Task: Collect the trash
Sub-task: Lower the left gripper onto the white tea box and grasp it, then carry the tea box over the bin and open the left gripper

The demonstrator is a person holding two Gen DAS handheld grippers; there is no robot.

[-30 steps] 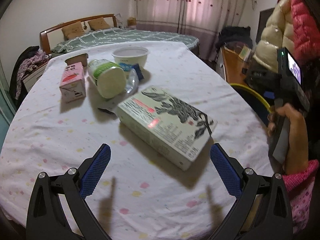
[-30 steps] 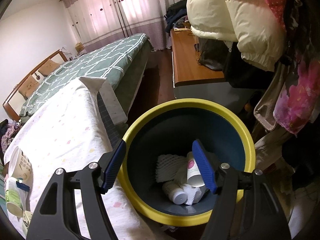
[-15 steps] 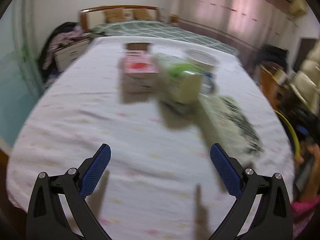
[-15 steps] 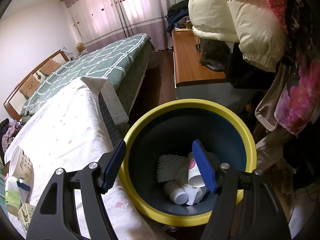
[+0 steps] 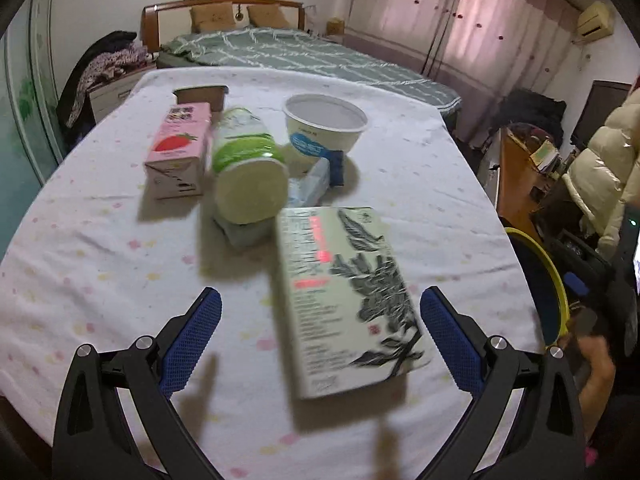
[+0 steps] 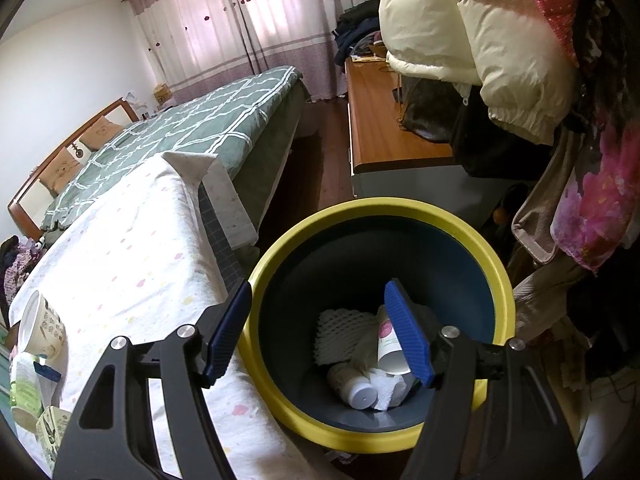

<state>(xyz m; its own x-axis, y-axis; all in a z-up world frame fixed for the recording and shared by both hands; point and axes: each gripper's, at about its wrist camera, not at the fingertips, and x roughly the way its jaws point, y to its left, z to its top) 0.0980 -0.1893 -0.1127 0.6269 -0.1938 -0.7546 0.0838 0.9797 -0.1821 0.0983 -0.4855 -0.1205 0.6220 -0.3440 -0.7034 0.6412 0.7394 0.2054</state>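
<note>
In the left wrist view my left gripper (image 5: 318,328) is open and empty above the table. A pale green box with a leaf print (image 5: 344,292) lies between its fingers. Beyond it lie a green-and-white bottle (image 5: 248,168), a pink strawberry carton (image 5: 180,150), a white paper bowl (image 5: 324,128) and a crumpled clear wrapper (image 5: 312,186). In the right wrist view my right gripper (image 6: 320,332) is open and empty over the yellow-rimmed blue bin (image 6: 496,264). The bin holds a white foam net (image 6: 340,336), a paper cup (image 6: 390,344), a small white bottle (image 6: 354,388) and tissue.
The table wears a white dotted cloth (image 5: 100,248). A brown holder (image 5: 202,96) stands at its far end. A green bed (image 6: 180,136) lies behind. A wooden desk (image 6: 384,132) and hanging coats (image 6: 480,40) crowd the bin's right side.
The left gripper swung left over the table and has come back over the leaf-print box, which now lies lengthwise between its fingers. The right gripper has barely moved over the bin.
</note>
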